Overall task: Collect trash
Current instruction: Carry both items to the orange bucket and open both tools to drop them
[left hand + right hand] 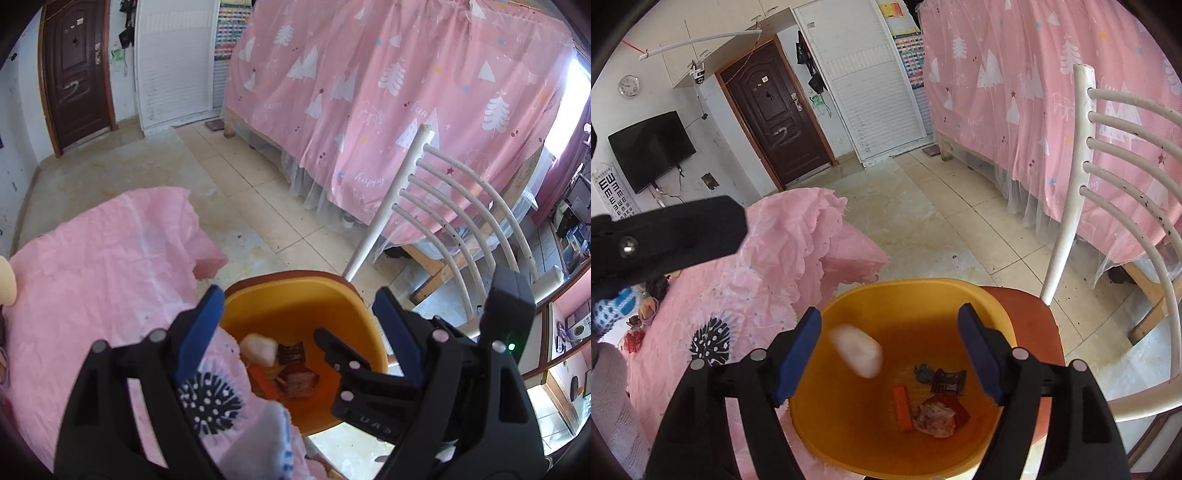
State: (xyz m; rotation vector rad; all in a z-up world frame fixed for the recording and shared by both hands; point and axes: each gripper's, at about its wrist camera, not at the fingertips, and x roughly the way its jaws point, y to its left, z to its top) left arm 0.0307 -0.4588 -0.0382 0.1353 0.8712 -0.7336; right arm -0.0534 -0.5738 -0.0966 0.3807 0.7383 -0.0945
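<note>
A yellow bin (905, 295) stands on an orange chair seat (1034, 325) beside the pink-covered table. In it lie a dark wrapper (947, 382), an orange stick (902, 408), a crumpled reddish wrapper (934, 419) and a small grey scrap (923, 373). A white crumpled paper ball (858, 350) is blurred in mid-air over the bin, between my right gripper's open fingers. My right gripper (890, 347) is open and empty above the bin. My left gripper (299, 328) is open and empty, also over the bin (295, 295); the paper ball (258, 349) shows there too.
The pink tablecloth (768, 280) with a dark flower print covers the table at left; small wrappers (646, 310) lie on it at far left. A white chair back (1108, 184) rises at right. A pink curtain (1052, 92) hangs behind. Tiled floor (923, 203) lies beyond.
</note>
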